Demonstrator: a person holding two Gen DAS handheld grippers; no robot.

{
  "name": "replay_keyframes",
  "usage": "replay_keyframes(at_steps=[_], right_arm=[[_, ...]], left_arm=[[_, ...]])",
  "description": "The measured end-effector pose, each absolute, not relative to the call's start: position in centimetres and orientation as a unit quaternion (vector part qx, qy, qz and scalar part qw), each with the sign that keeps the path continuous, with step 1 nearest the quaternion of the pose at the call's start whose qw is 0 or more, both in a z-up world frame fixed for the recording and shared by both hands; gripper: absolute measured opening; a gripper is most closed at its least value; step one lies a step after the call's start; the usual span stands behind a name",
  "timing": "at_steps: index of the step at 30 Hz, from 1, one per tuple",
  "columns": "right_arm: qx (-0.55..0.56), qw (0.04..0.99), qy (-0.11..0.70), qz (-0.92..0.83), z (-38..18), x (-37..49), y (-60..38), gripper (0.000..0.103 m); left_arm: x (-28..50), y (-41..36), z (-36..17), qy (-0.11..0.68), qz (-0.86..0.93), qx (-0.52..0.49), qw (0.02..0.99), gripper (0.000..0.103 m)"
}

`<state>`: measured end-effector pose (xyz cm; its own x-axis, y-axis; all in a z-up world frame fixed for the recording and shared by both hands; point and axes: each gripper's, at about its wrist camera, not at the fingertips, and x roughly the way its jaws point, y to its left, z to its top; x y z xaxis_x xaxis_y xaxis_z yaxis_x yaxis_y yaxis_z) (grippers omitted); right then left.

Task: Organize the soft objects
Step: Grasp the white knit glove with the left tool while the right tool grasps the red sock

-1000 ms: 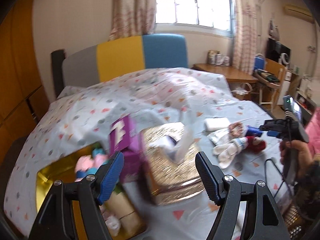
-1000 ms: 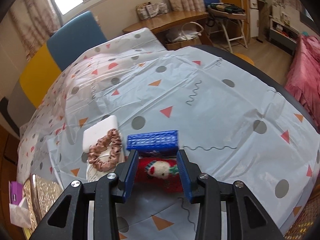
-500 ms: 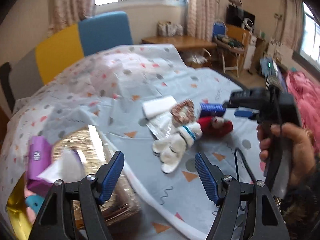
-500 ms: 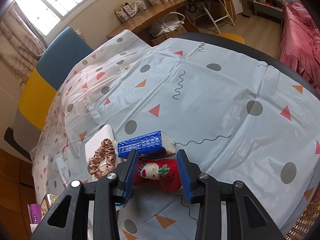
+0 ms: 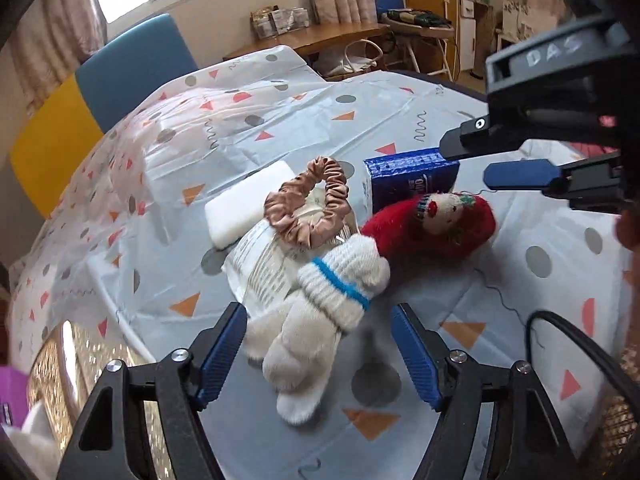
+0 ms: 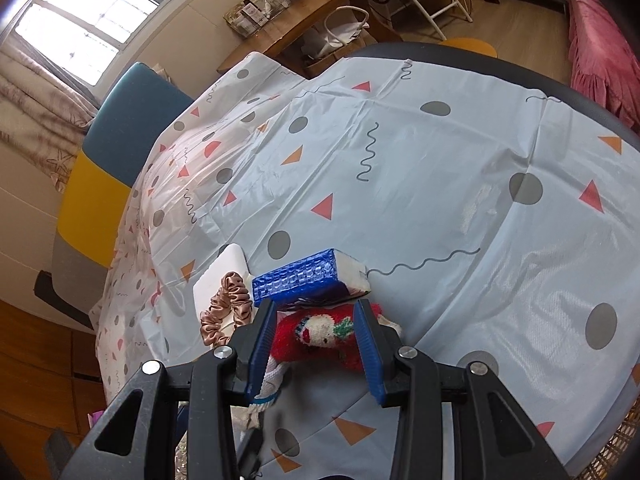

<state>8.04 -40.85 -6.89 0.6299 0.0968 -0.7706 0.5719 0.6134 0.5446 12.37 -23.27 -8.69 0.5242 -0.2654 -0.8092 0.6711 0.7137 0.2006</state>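
Note:
On the patterned sheet lies a cluster of soft things. A white sock pair with a blue stripe [image 5: 336, 288] lies nearest, its toe end between the fingers of my left gripper [image 5: 318, 352]. Those jaws are opening and the pads stand clear of the sock. Behind it lie a red knitted sock with a face [image 5: 436, 224], a brown scrunchie [image 5: 308, 208], a blue packet [image 5: 408, 176] and a white pad [image 5: 244, 208]. My right gripper [image 6: 314, 340] hovers just above the red sock [image 6: 320, 332], jaws apart and not touching it. The left wrist view also shows the right gripper [image 5: 466, 164].
A gold glittery box [image 5: 68, 364] with a purple item [image 5: 10, 392] sits at the lower left. A printed plastic packet [image 5: 260, 268] lies under the scrunchie. A black cable [image 5: 560, 340] loops at the right. The blue and yellow headboard [image 5: 120, 76] and a desk [image 5: 320, 40] stand beyond.
My left gripper swung right and down, from over the gold box to over the white sock. The right gripper stayed above the red sock and only rolled a little.

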Motion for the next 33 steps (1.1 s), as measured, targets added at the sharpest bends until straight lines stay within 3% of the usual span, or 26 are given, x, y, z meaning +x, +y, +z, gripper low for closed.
replay_keyframes(at_steps=[2, 4, 5, 8, 16, 33], right_arm=[[0.414, 0.802, 0.406, -0.149, -6.9, 8.1, -40.8, 0.040], [0.415, 0.801, 0.406, -0.146, -7.0, 8.1, -40.9, 0.040], [0.415, 0.800, 0.407, -0.148, -7.1, 8.2, -40.9, 0.040], [0.415, 0.799, 0.410, -0.146, -7.3, 8.3, -40.9, 0.040], [0.391, 0.808, 0.417, -0.142, -7.3, 8.9, -40.4, 0.040], [0.334, 0.826, 0.436, -0.124, -7.3, 10.0, -38.7, 0.040]], left_arm=[[13.2, -23.8, -9.4, 0.401, -0.276, 0.254, 0.836, 0.074], [13.9, -23.9, -10.2, 0.413, -0.273, 0.249, 0.833, 0.057], [14.1, -23.9, -10.5, 0.422, -0.281, 0.242, 0.827, 0.041], [13.1, -23.5, -10.7, 0.409, -0.291, 0.238, 0.832, 0.034], [10.0, -19.8, -10.4, 0.426, -0.300, 0.179, 0.834, 0.032], [7.0, -17.2, -10.1, 0.435, -0.288, 0.174, 0.836, 0.030]])
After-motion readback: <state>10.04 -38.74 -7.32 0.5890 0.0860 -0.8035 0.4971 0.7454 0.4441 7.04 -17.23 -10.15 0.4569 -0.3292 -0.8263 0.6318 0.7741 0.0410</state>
